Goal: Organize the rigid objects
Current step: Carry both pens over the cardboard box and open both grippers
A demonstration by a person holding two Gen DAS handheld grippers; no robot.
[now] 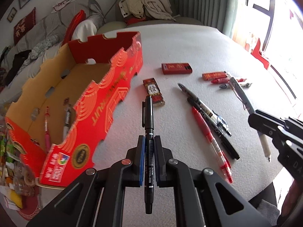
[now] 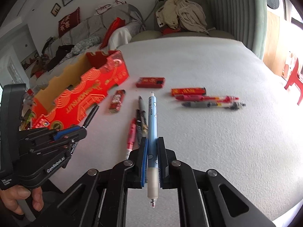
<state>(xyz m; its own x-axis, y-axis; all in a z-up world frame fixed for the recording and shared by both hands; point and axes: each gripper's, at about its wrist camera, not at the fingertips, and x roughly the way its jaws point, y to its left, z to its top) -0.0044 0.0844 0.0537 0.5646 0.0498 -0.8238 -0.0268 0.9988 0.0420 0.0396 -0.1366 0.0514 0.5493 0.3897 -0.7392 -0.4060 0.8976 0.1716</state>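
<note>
My left gripper [image 1: 149, 141] is shut on a black marker pen [image 1: 148, 124] and holds it above the white table, right of the red cardboard box [image 1: 106, 92]. The box holds a pink pen [image 1: 46, 124] and a silver pen [image 1: 66, 119]. My right gripper [image 2: 152, 143] is shut on a light blue pen [image 2: 152, 121], held above the table. The right gripper shows at the right edge of the left wrist view [image 1: 265, 126], and the left gripper [image 2: 81, 130] at the left of the right wrist view, beside the box [image 2: 85, 94].
On the table lie a red pen [image 1: 210, 141], two black pens [image 1: 206, 111], three small red boxes [image 1: 177, 68], and more pens at the far right [image 2: 208, 99]. A sofa with clothes stands behind the table. A red chair [image 2: 294, 79] is at the right.
</note>
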